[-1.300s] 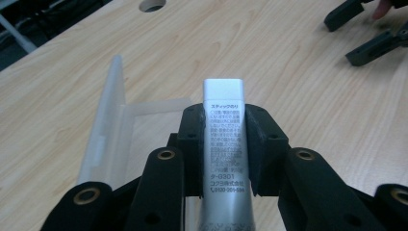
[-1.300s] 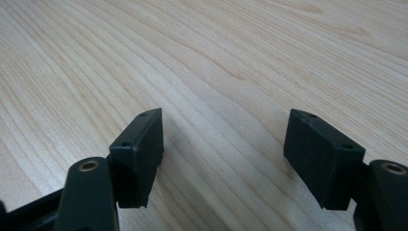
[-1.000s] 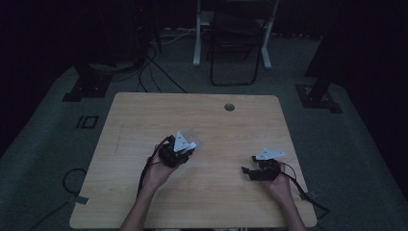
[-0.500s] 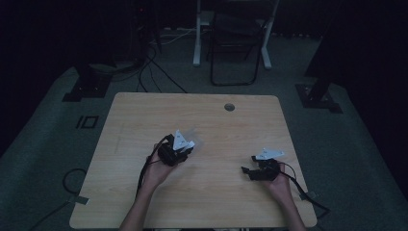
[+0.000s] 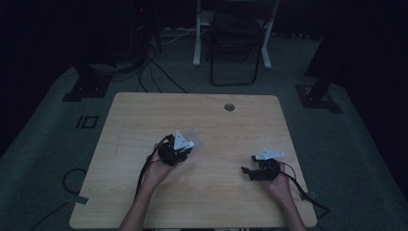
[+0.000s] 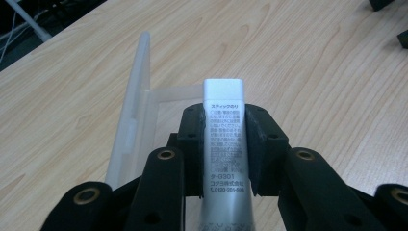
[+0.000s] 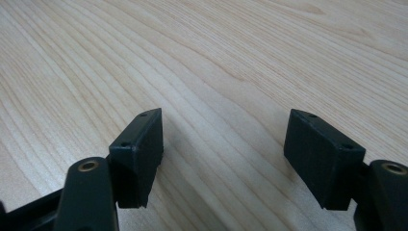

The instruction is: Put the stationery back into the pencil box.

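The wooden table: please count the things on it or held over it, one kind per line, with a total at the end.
Black two-jaw tools: 2, the left tool and the right tool
Silver glue stick tube with printed label: 1, clamped in the left tool
Translucent plastic case, open: 1, lying on the light wooden table
Total: 4

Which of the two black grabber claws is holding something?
The left gripper: its black jaws are clamped on a silver glue stick tube printed with Japanese text. The right gripper has its jaws spread apart, with just the wooden table between them.
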{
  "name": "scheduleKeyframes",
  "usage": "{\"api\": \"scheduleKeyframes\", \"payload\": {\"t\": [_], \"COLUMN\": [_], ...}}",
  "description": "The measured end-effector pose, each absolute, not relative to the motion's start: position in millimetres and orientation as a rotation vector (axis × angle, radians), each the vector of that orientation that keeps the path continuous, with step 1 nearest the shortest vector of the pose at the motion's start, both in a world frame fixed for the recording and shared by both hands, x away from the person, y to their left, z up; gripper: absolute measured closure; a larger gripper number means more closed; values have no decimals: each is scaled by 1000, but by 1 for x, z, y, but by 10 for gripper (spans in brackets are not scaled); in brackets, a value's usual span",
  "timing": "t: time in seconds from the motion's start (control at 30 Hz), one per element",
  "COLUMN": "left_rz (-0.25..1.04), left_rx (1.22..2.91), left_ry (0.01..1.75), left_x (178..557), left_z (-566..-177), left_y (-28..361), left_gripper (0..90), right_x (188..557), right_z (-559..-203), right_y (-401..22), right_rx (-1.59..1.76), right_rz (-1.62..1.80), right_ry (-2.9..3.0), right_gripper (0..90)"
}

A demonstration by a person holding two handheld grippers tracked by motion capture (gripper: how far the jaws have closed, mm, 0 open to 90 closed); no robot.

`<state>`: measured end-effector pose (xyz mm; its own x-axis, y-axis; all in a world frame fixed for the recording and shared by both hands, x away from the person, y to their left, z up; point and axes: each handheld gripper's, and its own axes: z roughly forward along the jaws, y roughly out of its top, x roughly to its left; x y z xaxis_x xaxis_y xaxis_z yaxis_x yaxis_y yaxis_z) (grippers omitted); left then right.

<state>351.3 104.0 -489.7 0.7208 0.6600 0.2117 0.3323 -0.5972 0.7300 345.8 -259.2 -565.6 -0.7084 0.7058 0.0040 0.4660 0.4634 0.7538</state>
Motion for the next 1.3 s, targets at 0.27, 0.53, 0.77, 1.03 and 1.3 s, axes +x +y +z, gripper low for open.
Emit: {"api": "scheduleKeyframes", "payload": {"t": [0.27,0.53,0.77,1.03,1.3], "left_rz": [621,638,655,656,680], "left_rx": [2244,2266,2290,2305,2335], "left_ry": [756,765,780,804,820], "left_x": [354,357,358,361,362], "left_z": [-494,-501,-511,-520,-526], "left_y": [104,103,103,106,106], "left_gripper": [711,711,710,709,704], "right_x": [346,345,345,345,345], "right_z": [-566,-566,-566,-566,-566], "right_y": [-259,-259,-259,-259,-259], "right_rx": [997,996,994,994,994], "right_rz": [1097,1096,1095,1096,1095], "right_ry": [2408,2409,2410,2410,2410], "right_gripper": [301,301,301,301,301]}}
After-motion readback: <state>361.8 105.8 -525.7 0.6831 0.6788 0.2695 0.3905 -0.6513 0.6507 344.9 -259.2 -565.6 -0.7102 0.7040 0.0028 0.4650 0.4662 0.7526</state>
